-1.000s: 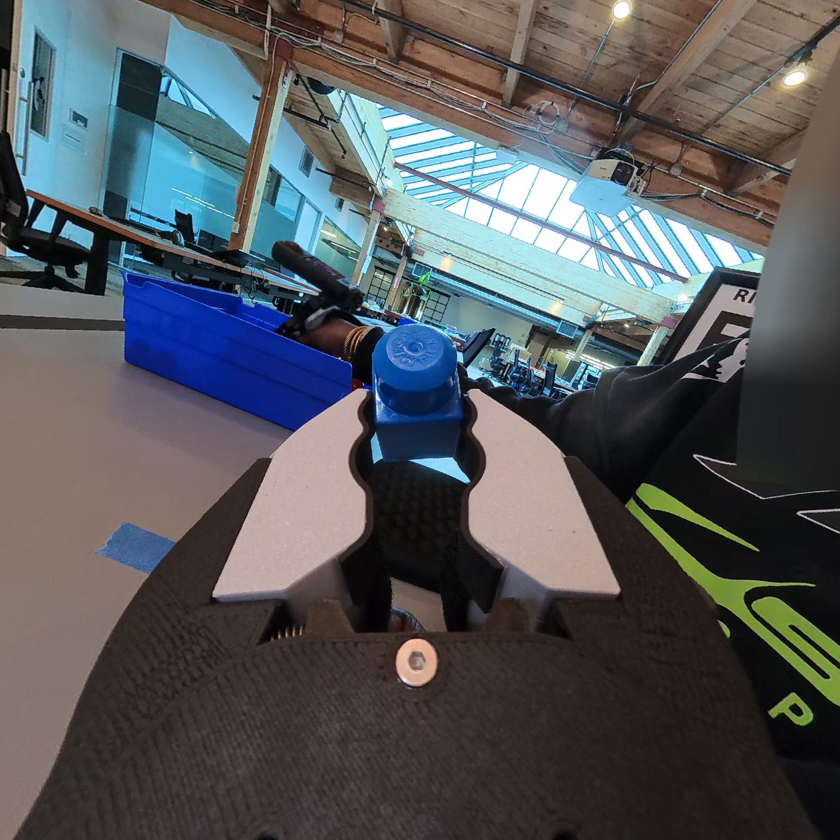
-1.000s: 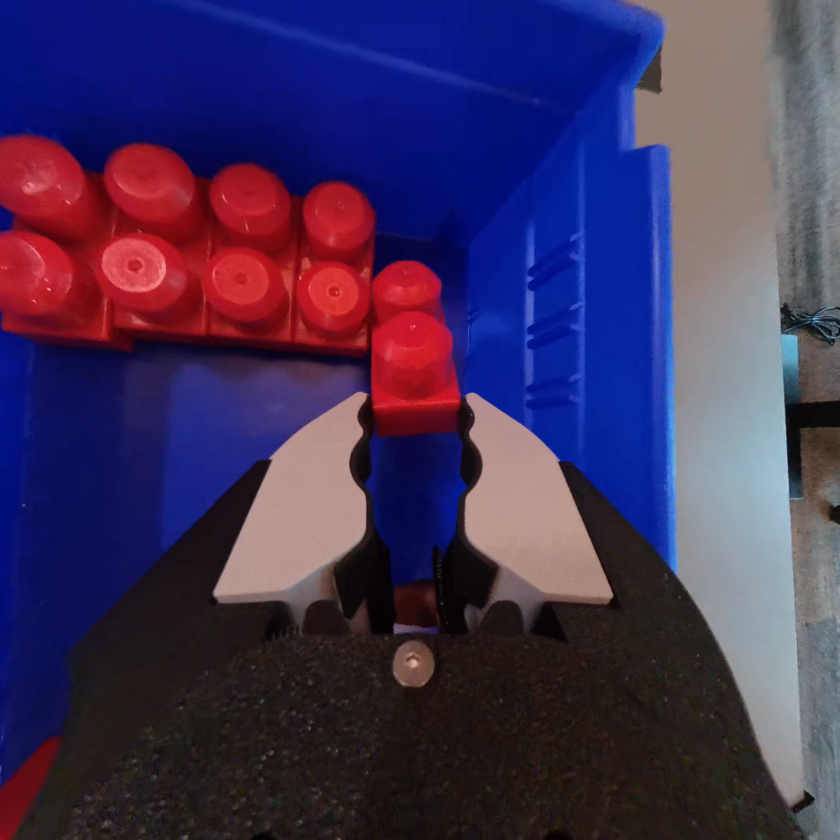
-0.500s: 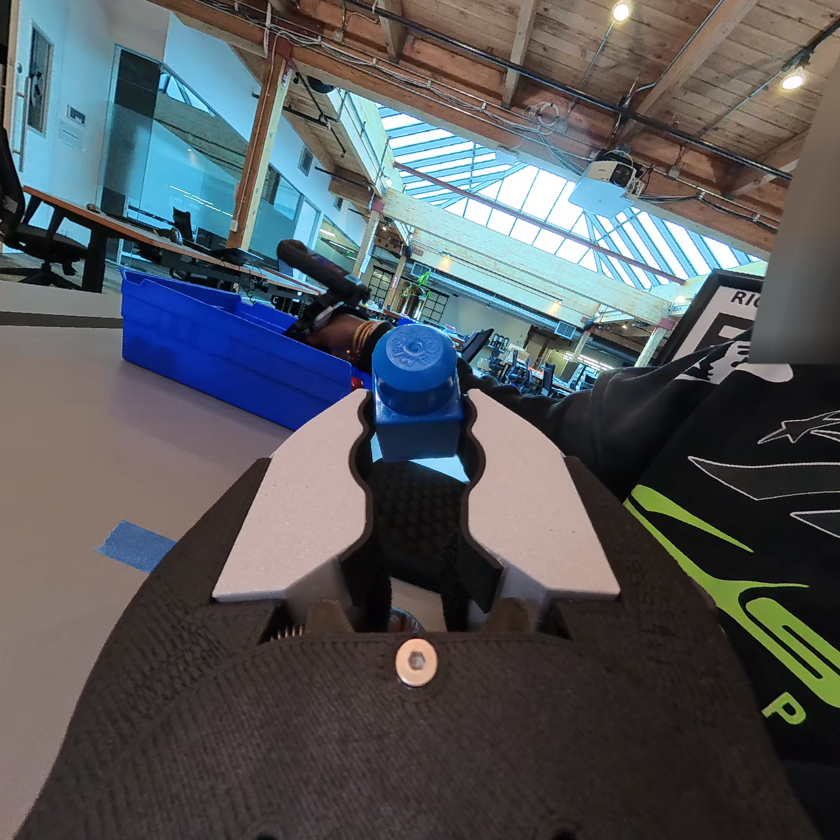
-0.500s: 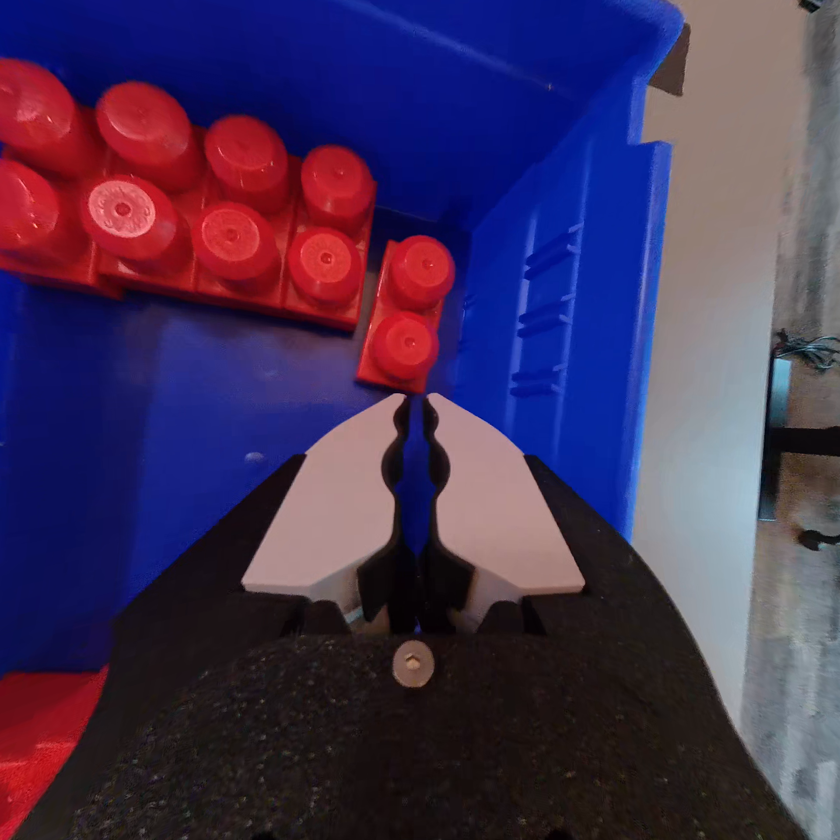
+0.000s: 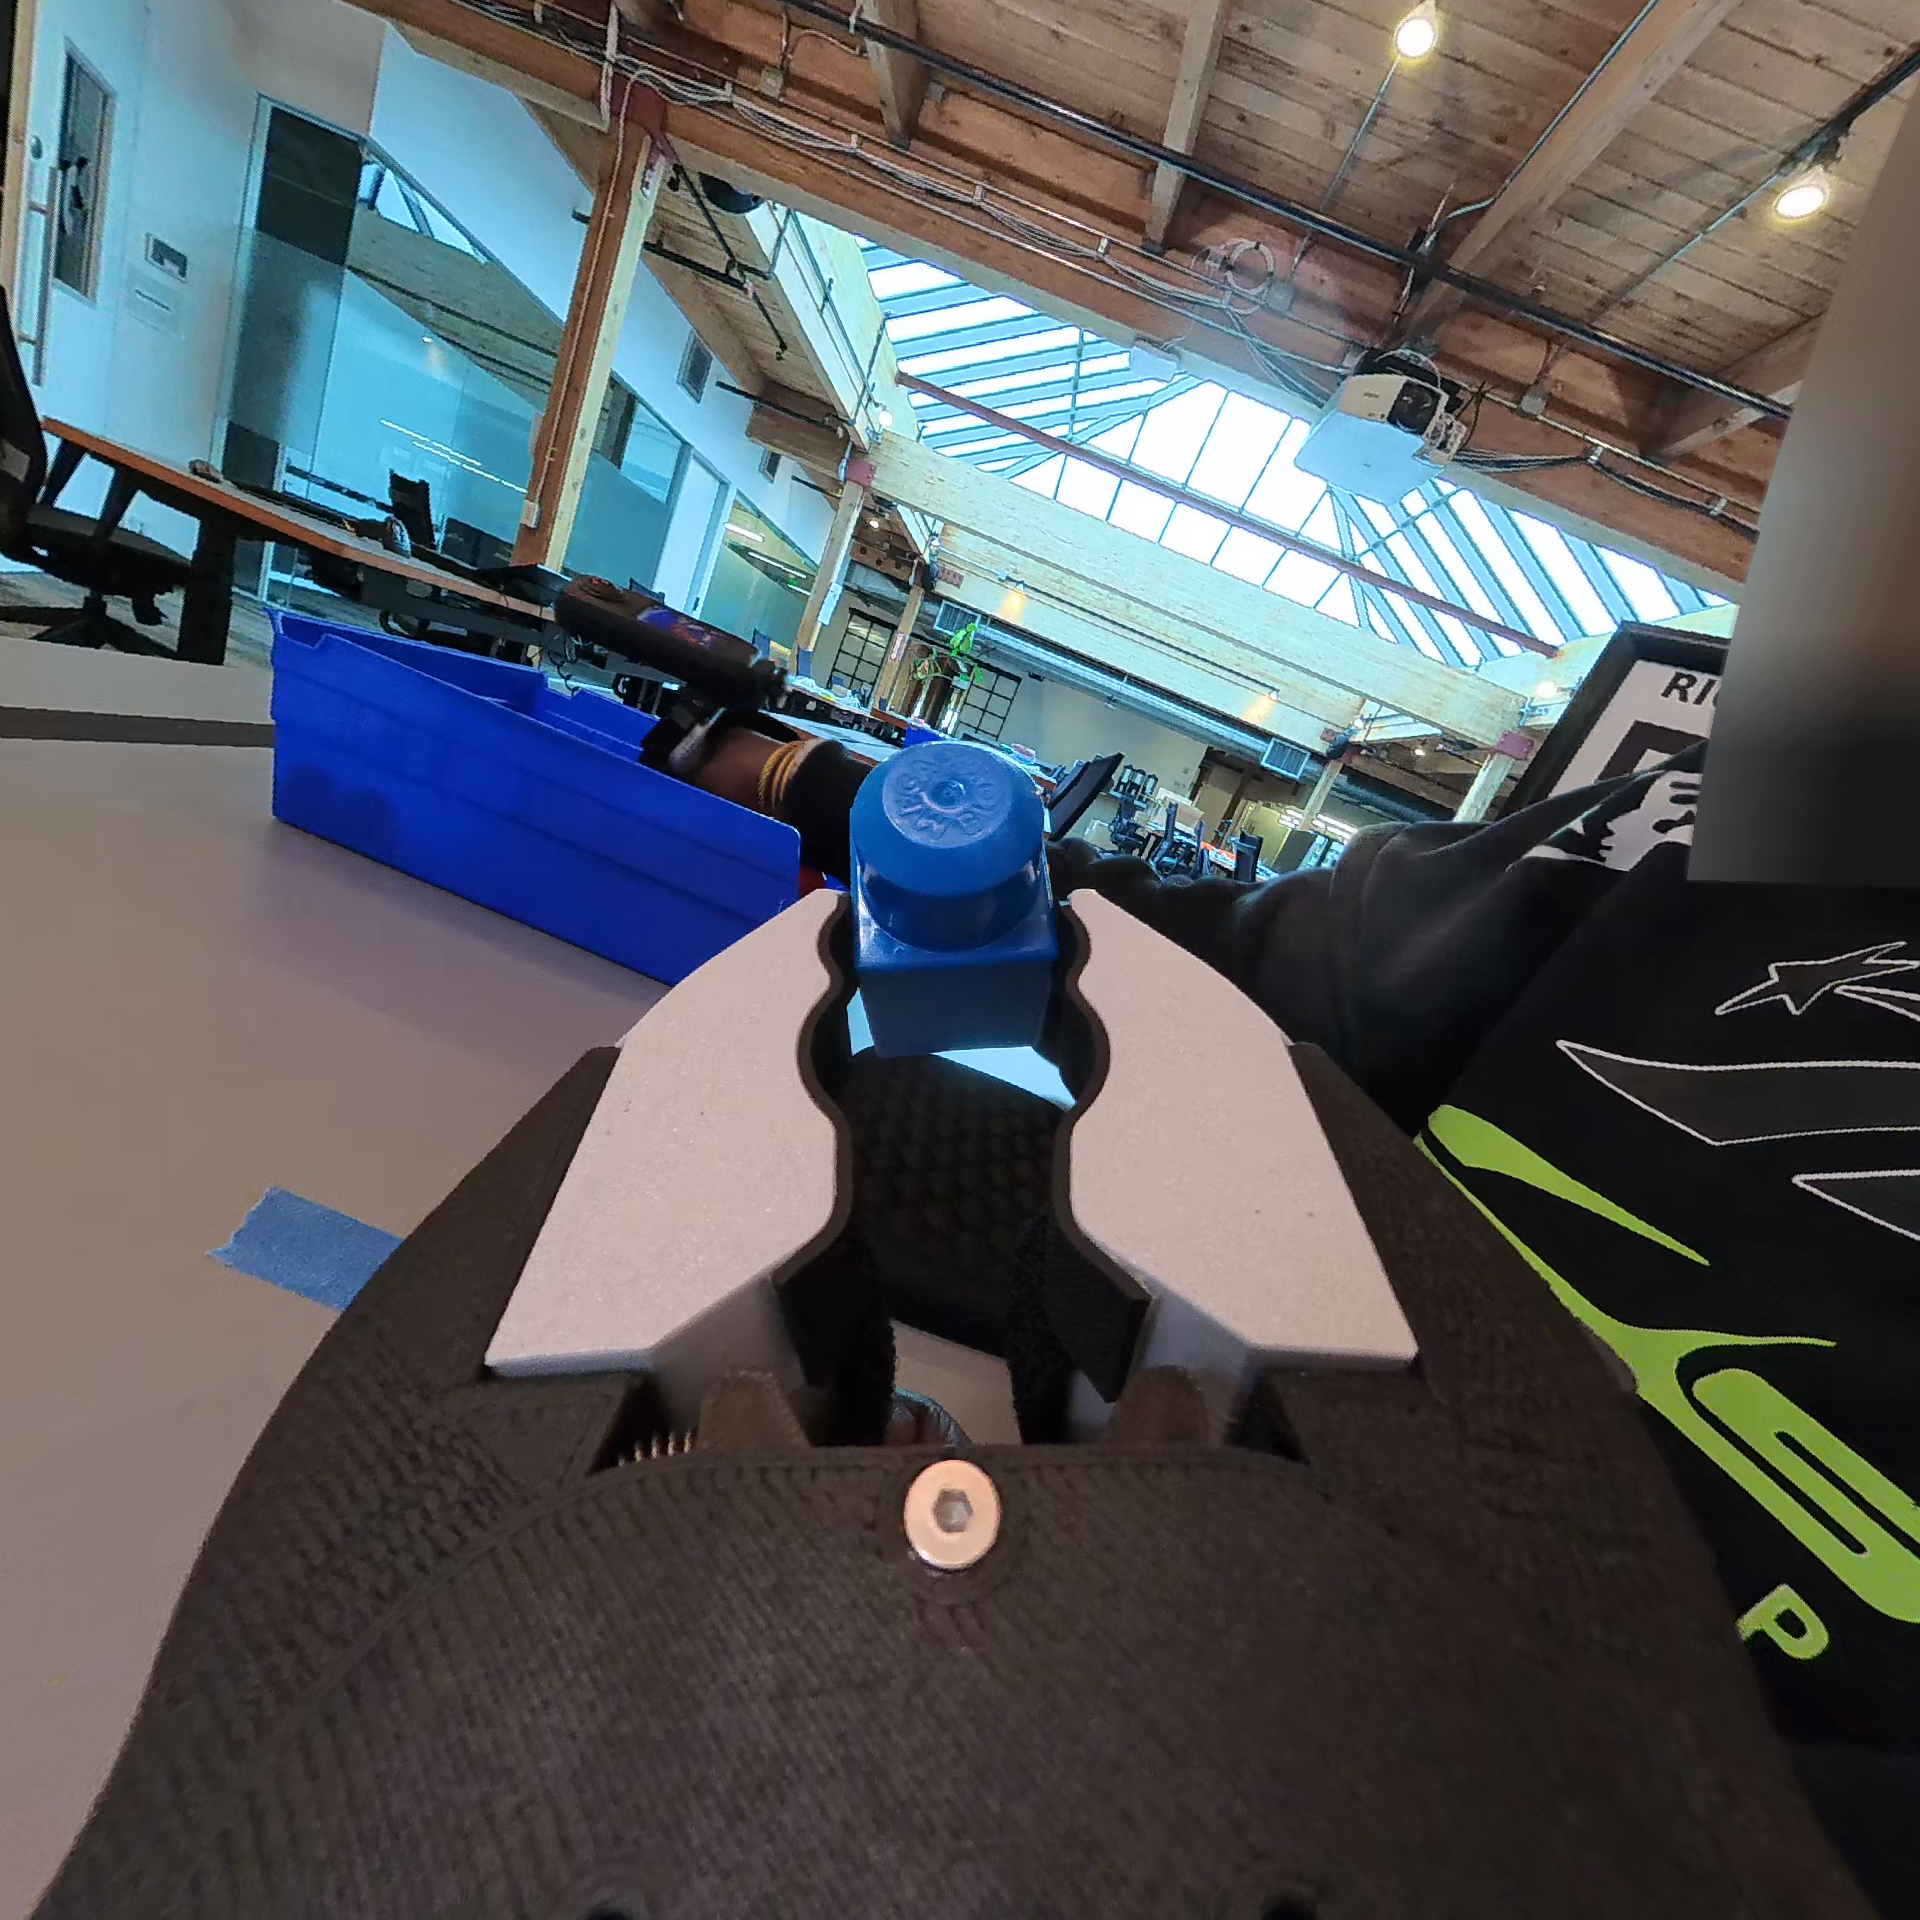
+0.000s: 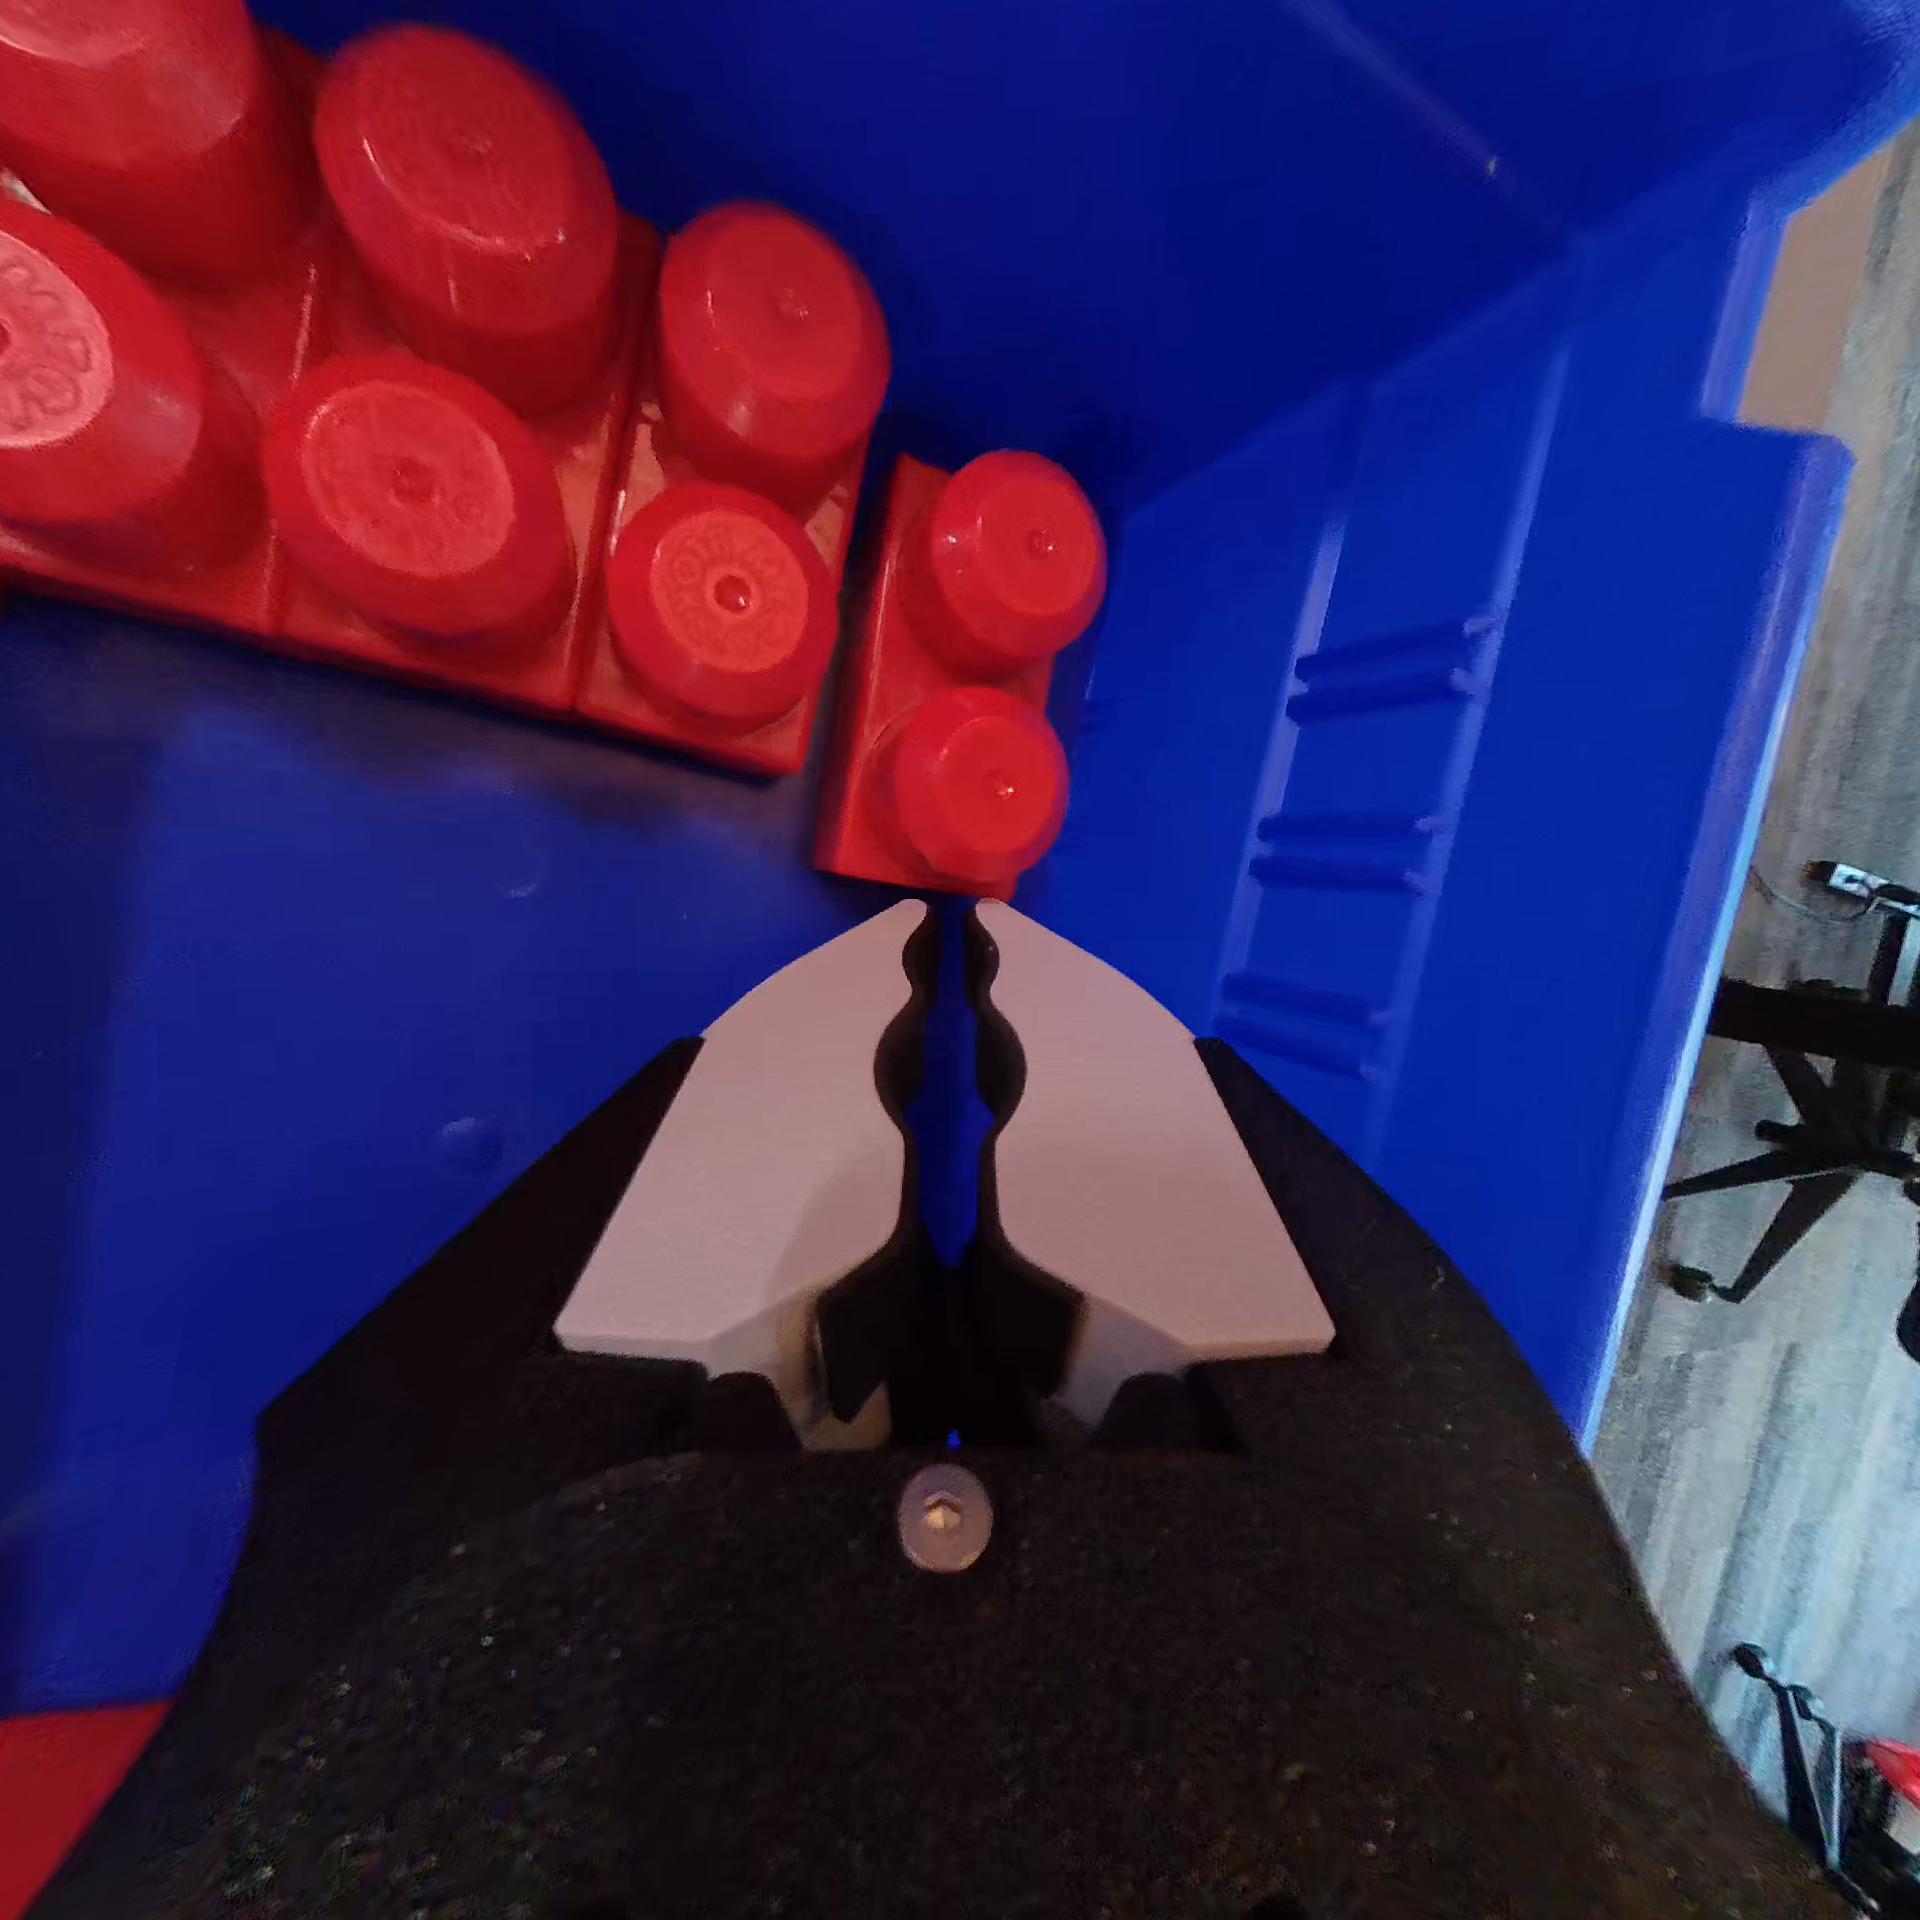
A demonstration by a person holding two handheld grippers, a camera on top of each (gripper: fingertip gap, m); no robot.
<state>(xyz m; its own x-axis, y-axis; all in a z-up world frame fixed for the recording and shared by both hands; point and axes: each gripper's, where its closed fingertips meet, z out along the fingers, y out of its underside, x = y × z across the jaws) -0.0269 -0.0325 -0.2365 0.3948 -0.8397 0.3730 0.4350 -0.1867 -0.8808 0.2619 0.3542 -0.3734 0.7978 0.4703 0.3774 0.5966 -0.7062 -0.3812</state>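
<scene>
In the left wrist view my left gripper [image 5: 953,902] is shut on a blue one-stud brick [image 5: 945,852]; both pads press its sides, stud pointing forward, above the grey table [image 5: 260,1039]. In the right wrist view my right gripper [image 6: 951,906] is inside the blue bin [image 6: 1403,727], its fingers nearly together with only a thin slit and nothing between them. Its tips sit just short of a small red two-stud brick [image 6: 966,686] lying on the bin floor near the right wall. Larger red bricks [image 6: 416,436] lie in a row to its left.
The blue bin [image 5: 499,800] stands on the table to the left of my left gripper, with a person's wrist [image 5: 769,769] reaching into it. A strip of blue tape [image 5: 301,1242] is on the table. A dark garment with green print [image 5: 1662,1247] fills the right side.
A second ago my right gripper had the small red brick between its fingertips. The brick left the grasp and lies on the bin floor; the pads came together on air. The left gripper kept still.
</scene>
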